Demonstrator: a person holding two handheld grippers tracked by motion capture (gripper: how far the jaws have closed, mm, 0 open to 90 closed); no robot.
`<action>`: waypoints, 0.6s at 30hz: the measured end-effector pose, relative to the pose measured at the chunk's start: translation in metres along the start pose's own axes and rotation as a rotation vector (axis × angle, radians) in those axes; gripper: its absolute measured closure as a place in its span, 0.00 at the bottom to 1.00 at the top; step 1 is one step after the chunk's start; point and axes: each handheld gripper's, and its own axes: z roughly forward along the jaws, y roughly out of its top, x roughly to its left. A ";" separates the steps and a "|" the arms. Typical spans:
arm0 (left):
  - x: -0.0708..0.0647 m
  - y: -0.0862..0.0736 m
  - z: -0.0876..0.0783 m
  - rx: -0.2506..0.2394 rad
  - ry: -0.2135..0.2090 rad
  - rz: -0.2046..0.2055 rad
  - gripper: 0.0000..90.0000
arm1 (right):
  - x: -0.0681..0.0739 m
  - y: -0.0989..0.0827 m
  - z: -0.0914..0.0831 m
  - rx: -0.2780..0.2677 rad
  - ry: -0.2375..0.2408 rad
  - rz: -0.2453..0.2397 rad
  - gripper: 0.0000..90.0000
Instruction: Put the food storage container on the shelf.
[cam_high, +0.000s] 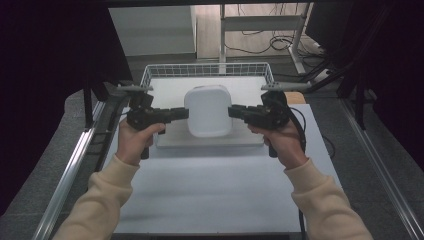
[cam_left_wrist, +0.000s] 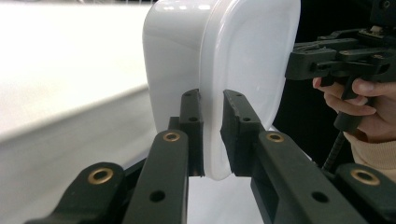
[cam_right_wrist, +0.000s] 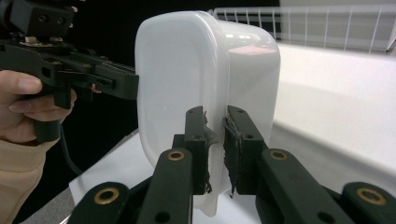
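- The white container (cam_high: 208, 111), smooth glossy plastic with rounded corners, hangs above the counter (cam_high: 210, 185).
- Left tongs (cam_high: 185, 113) and right tongs (cam_high: 233, 112) each pinch its thin rim on opposite sides.
- A wire basket (cam_high: 207, 69) stands behind; bare counter lies in front.

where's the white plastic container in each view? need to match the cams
High view: the white rounded plastic container sits centre, held between both grippers in front of the white wire basket.
Left gripper view: upper centre, its rim pinched in the left gripper jaws.
Right gripper view: centre, its rim pinched in the right gripper jaws.
Shared landmark: the container's protruding rim, clamped from opposite sides.
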 end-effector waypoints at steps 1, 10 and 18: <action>0.003 0.007 0.000 -0.001 -0.001 -0.005 0.88 | -0.002 0.007 0.001 0.002 0.000 -0.001 0.89; 0.035 0.055 0.010 0.035 -0.001 -0.046 0.88 | -0.022 0.053 0.018 0.015 0.020 0.029 0.90; 0.067 0.064 0.036 0.076 0.003 -0.137 0.88 | -0.051 0.059 0.043 0.067 -0.008 0.098 0.90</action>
